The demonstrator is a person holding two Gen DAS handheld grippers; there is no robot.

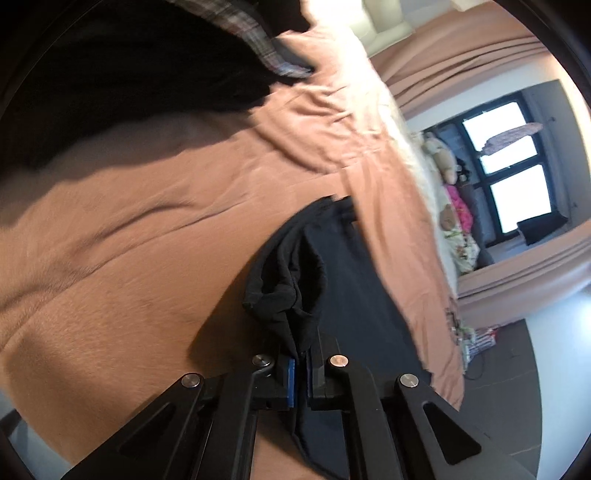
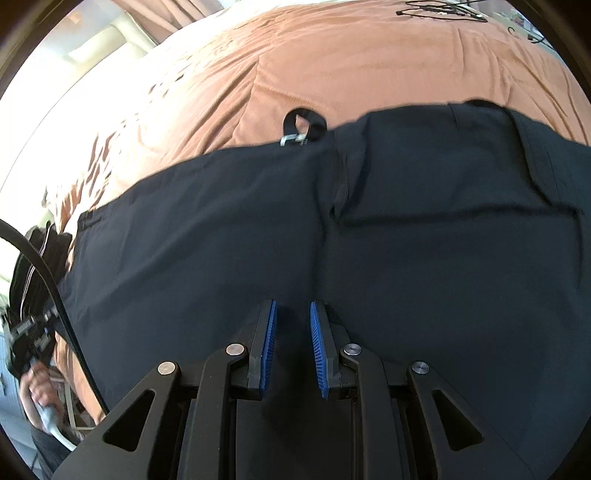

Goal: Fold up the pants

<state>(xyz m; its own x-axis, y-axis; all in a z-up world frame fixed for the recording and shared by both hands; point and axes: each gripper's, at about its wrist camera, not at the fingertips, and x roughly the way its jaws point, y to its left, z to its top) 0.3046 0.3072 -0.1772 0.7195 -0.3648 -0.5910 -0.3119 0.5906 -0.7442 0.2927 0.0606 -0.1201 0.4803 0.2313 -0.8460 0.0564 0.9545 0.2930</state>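
Dark navy pants (image 2: pixel 406 221) lie spread flat across an orange bedspread (image 2: pixel 332 55). A black strap with a metal buckle (image 2: pixel 304 125) sticks out at their far edge. My right gripper (image 2: pixel 293 314) hovers just over the pants, open, its blue pads (image 2: pixel 269 332) apart with nothing between them. In the left wrist view, my left gripper (image 1: pixel 301 363) is shut on a bunched fold of the pants (image 1: pixel 288 291), lifted off the bedspread (image 1: pixel 147 240). The rest of the pants (image 1: pixel 351 266) trails away beyond it.
A plaid garment (image 1: pixel 258 48) and dark cloth lie at the bed's far left. Soft toys (image 1: pixel 443 158) sit by a window (image 1: pixel 509 166), past the bed's edge. Cables (image 2: pixel 439 9) lie on the far bedspread. A person's hand (image 2: pixel 35 391) and a black cable (image 2: pixel 55 295) are at the left.
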